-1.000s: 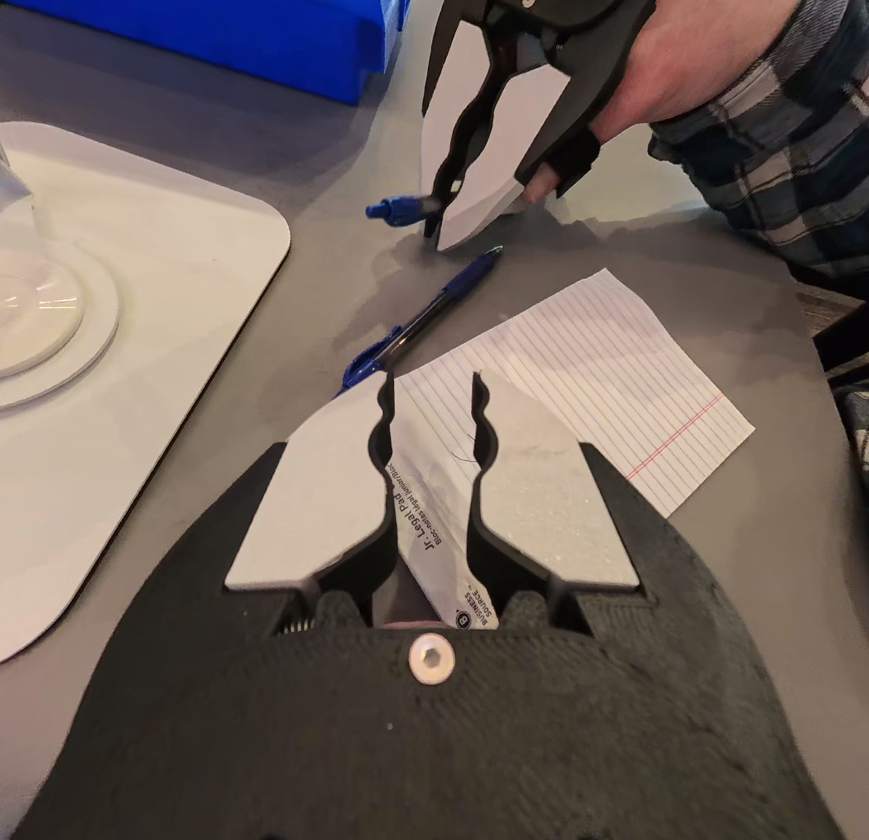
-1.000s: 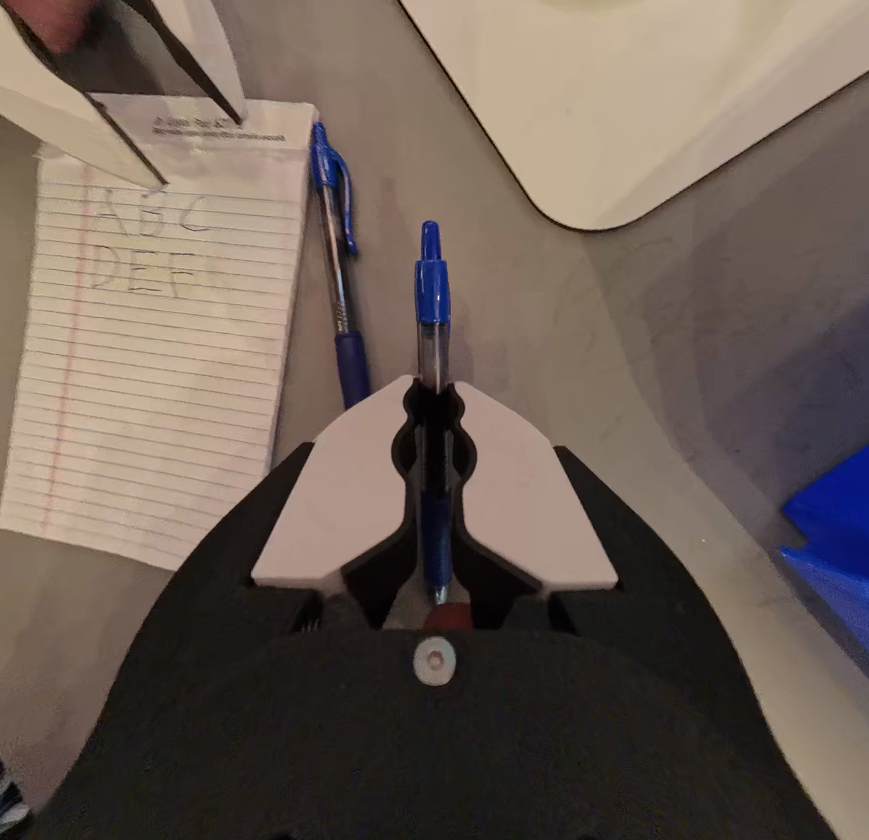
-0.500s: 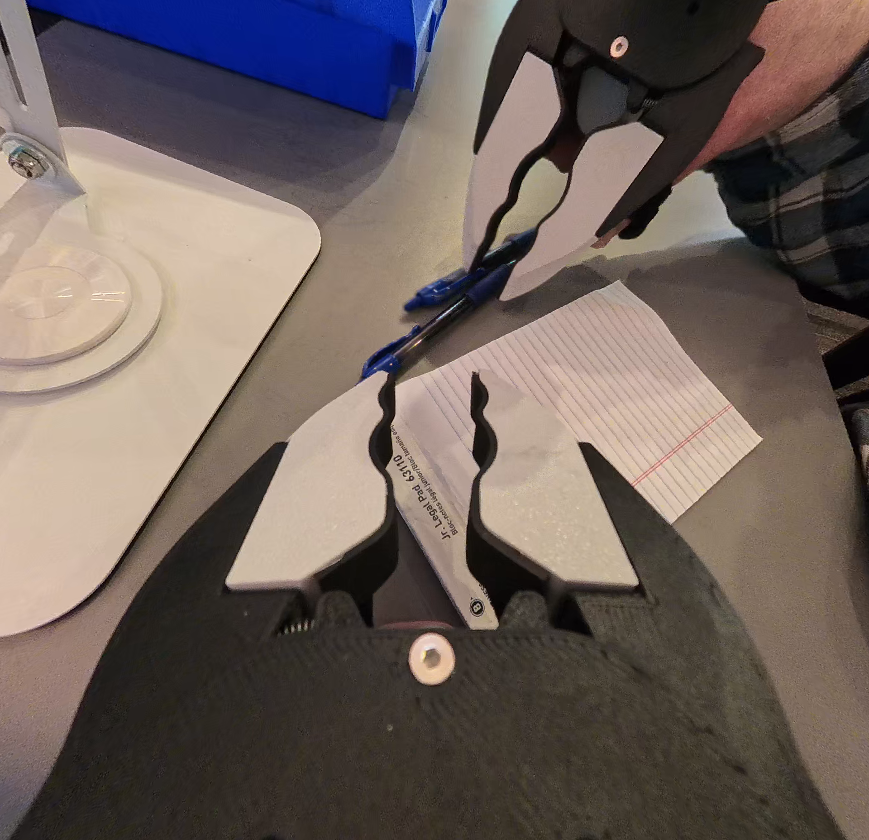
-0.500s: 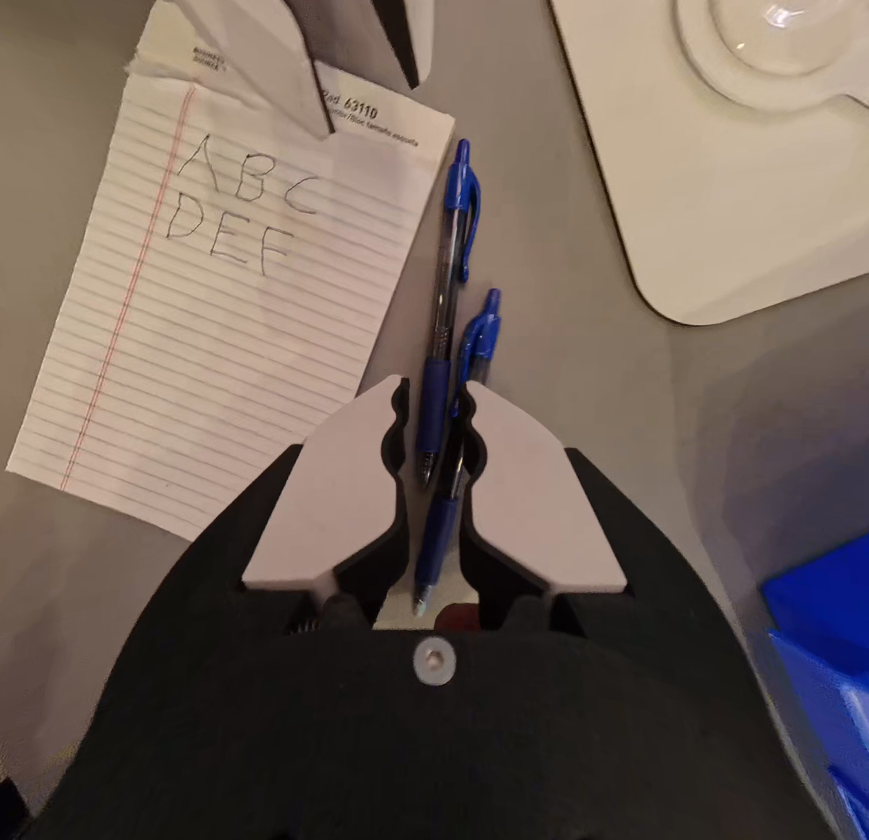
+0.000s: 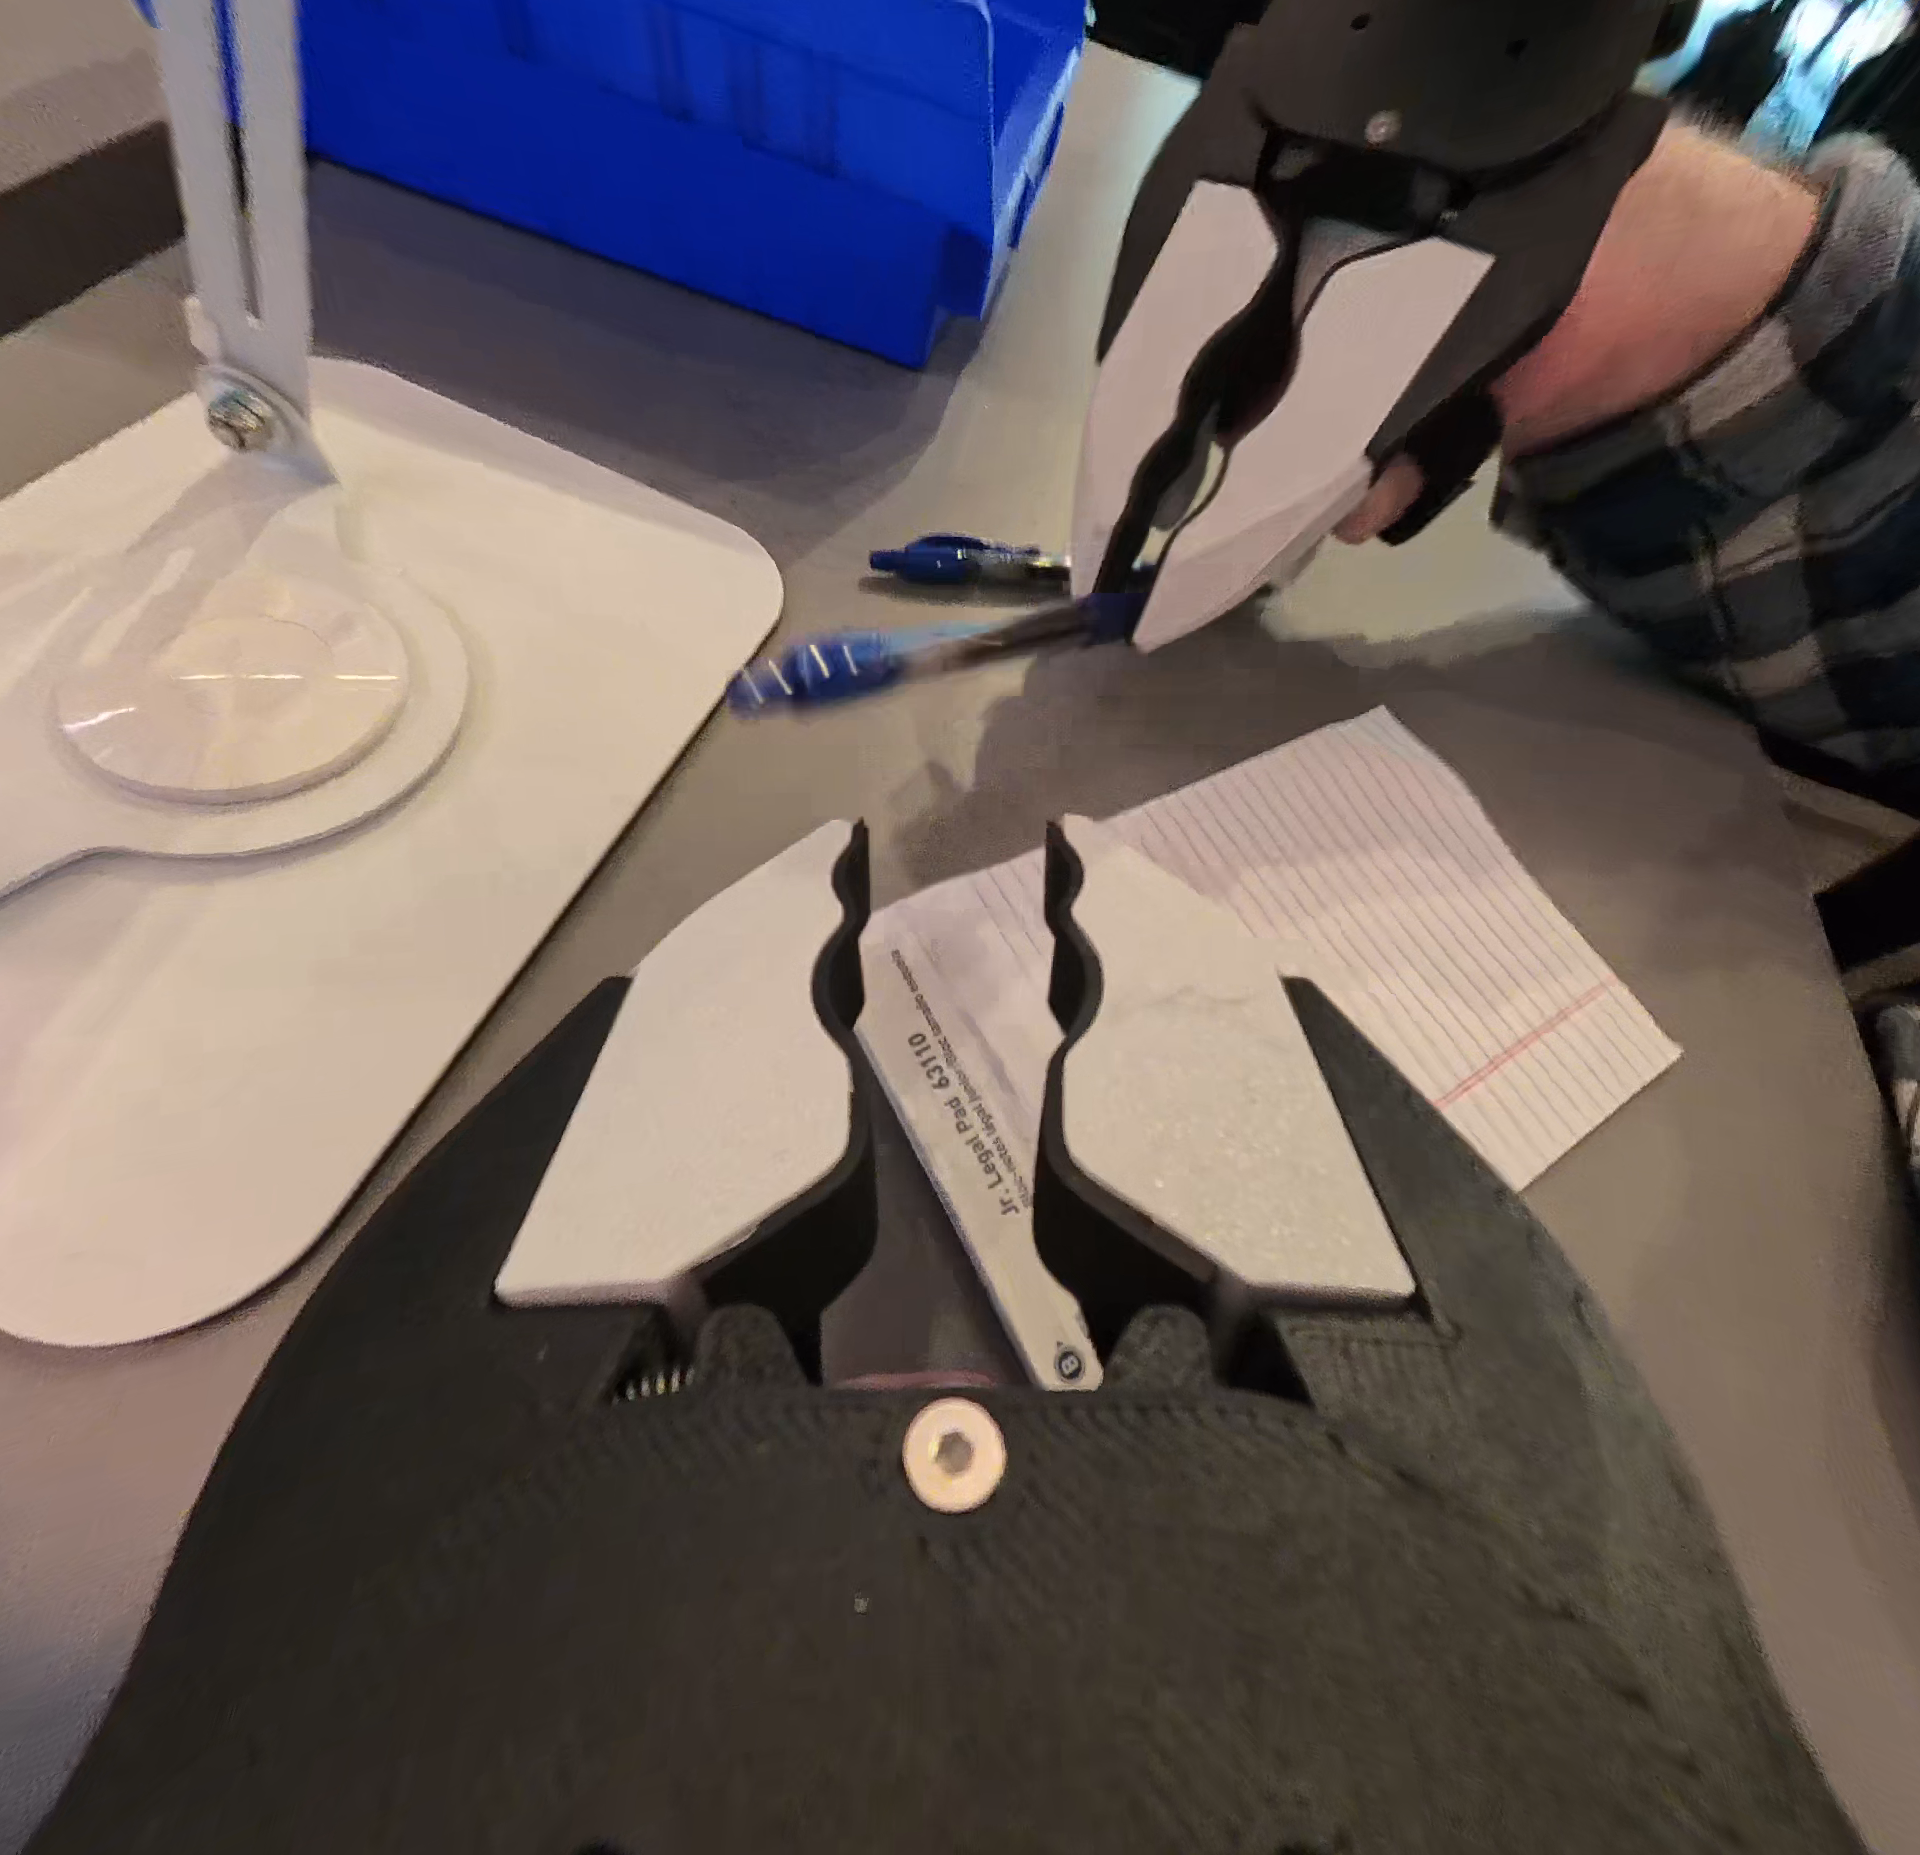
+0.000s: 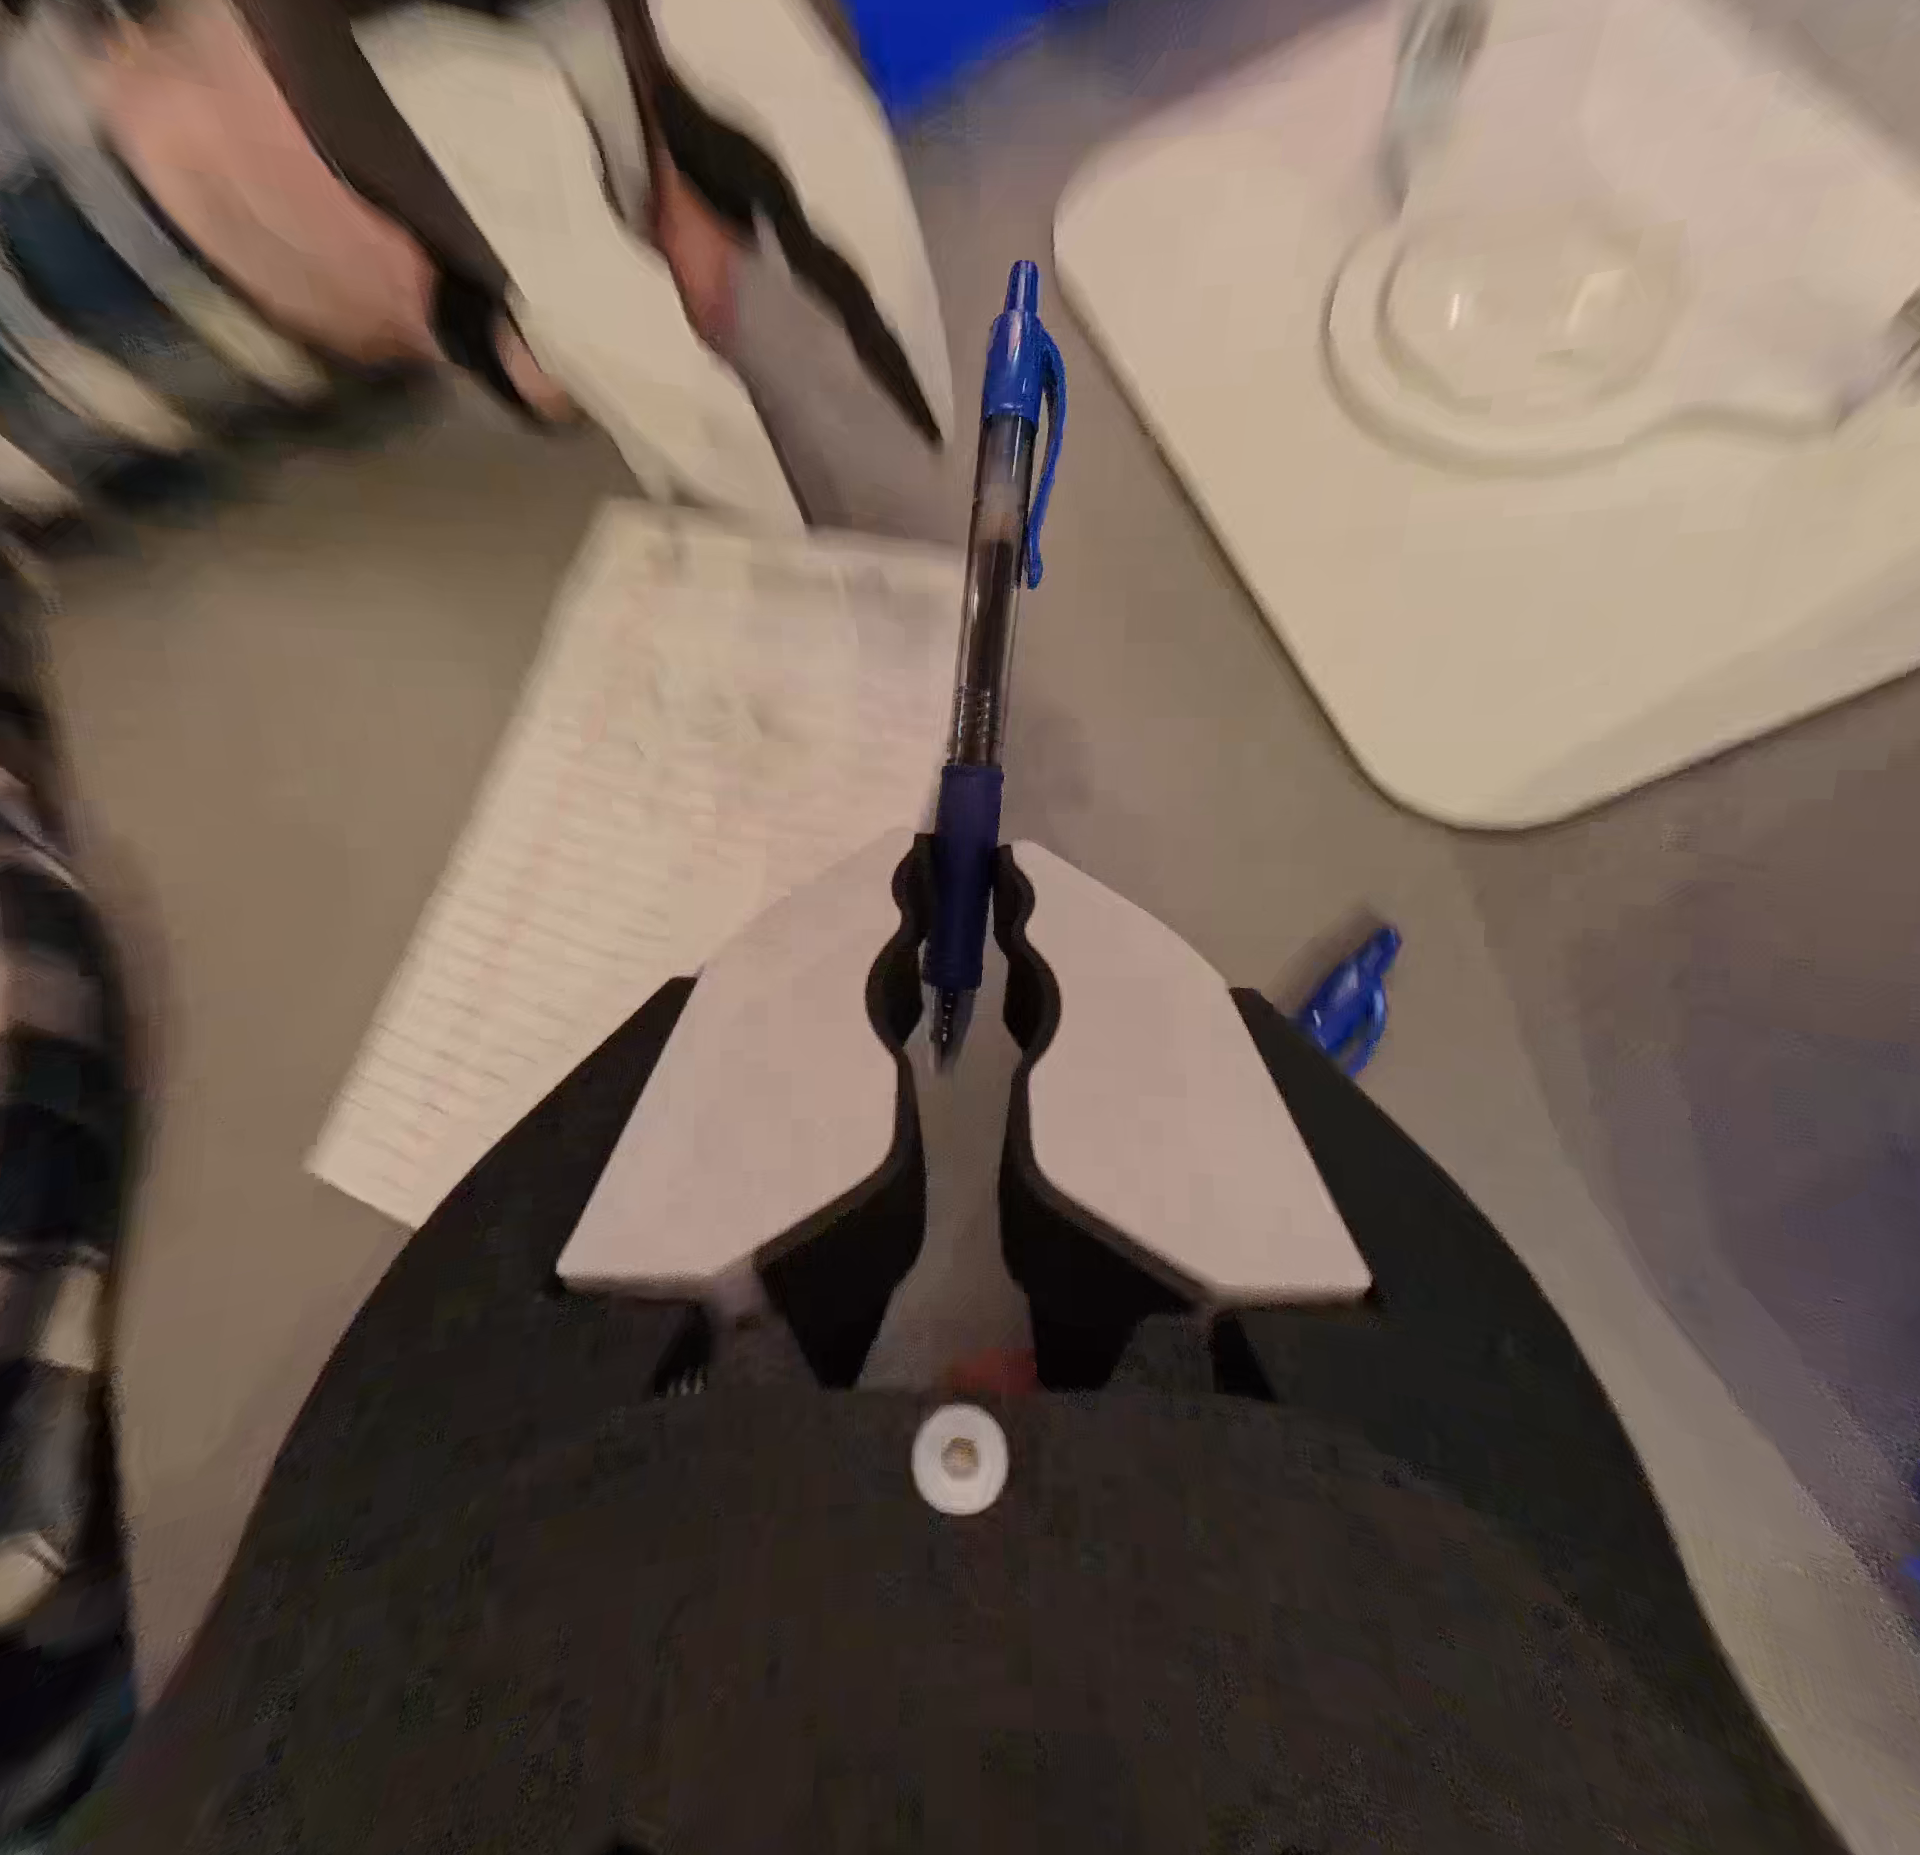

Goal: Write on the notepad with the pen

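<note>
My right gripper (image 6: 961,855) is shut on a blue pen (image 6: 997,558). The pads press on its dark blue grip, the clip end points away from me and the tip sits between the fingers. The left wrist view shows this gripper (image 5: 1153,600) holding the pen (image 5: 894,652) low over the grey table. The lined white notepad (image 5: 1403,922) lies flat on the table, with faint handwriting near its top (image 6: 644,818). My left gripper (image 5: 951,839) is open, its fingers astride the pad's top corner and gripping nothing. It shows blurred in the right wrist view (image 6: 852,455).
A second blue pen (image 5: 956,562) lies on the table, right of my right gripper (image 6: 1351,995). A white stand base (image 5: 312,766) with a post sits left of the pad, and a blue bin (image 5: 675,122) stands behind it. A plaid sleeve (image 5: 1714,558) is at the right. Tip to tip, the grippers are about 8 cm apart.
My right gripper held one pen, opened over both pens and left that one on the table. It then shut on the pen that lay beside the pad and raised it. My left gripper stayed open.
</note>
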Available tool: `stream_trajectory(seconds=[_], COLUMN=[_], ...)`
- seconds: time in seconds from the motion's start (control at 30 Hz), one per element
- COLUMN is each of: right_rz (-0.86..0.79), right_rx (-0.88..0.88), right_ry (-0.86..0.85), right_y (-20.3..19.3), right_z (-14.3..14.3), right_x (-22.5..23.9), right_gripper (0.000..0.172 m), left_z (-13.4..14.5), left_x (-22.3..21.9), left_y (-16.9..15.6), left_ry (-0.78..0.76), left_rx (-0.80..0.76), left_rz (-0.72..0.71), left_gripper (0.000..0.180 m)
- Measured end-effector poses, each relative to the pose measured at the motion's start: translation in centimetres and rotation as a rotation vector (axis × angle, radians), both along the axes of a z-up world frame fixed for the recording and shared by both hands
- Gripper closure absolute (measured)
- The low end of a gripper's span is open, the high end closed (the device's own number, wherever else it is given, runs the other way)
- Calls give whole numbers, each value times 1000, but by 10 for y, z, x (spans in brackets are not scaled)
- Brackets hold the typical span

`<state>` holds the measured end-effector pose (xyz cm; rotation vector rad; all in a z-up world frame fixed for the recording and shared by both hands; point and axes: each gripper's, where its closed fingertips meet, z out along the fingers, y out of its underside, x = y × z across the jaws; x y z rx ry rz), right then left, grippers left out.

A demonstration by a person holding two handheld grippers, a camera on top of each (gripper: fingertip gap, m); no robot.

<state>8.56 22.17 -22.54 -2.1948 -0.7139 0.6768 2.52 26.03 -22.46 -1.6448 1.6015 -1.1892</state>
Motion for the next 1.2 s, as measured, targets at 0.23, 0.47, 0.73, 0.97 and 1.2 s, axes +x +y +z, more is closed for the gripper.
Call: stream_trajectory(seconds=[0.23, 0.47, 0.73, 0.97, 1.2], right_rz=[30, 99, 125, 137, 164], right_rx=[56, 24, 15, 36, 533], right_ry=[390, 523, 509, 404, -33], right_y=[4, -2, -7, -6, -4], right_z=[34, 35, 36, 33, 88], right_x=[-42, -85, -92, -82, -56], right_gripper=[160, 160, 160, 145, 76], left_z=[58, 65, 57, 55, 46], left_x=[6, 5, 7, 6, 2], left_y=[-16, -36, -49, -51, -64], left_ry=[-304, -335, -270, -249, -145], left_rx=[-388, -439, -402, -407, -415], left_rz=[-49, -155, -213, -229, -302], left_gripper=[146, 171, 154, 174, 173])
